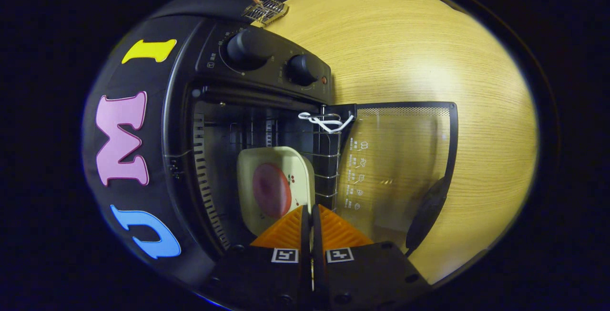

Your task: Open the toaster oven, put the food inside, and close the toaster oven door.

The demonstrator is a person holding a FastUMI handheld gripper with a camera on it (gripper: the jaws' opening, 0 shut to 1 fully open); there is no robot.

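The black toaster oven (pixel 267 70) stands open, its glass door (pixel 395 158) folded down flat over the wooden table. Inside the cavity, a cream square plate (pixel 257 168) with a small cherry print rests on the wire rack (pixel 329 158). A round dark-red piece of food (pixel 271 189) lies on the plate. My gripper (pixel 311 210) reaches into the oven mouth, and its fingers are pressed together on the plate's near rim. The rim's edge shows in the thin slit between the fingers.
The door's dark handle (pixel 426 211) sticks out at the door's free edge, beside my fingers. Two knobs (pixel 245 46) (pixel 302 68) sit on the control panel. A white wire hook (pixel 324 120) hangs at the door hinge. A small metal grid (pixel 264 10) lies on the table (pixel 429 54) beyond the oven.
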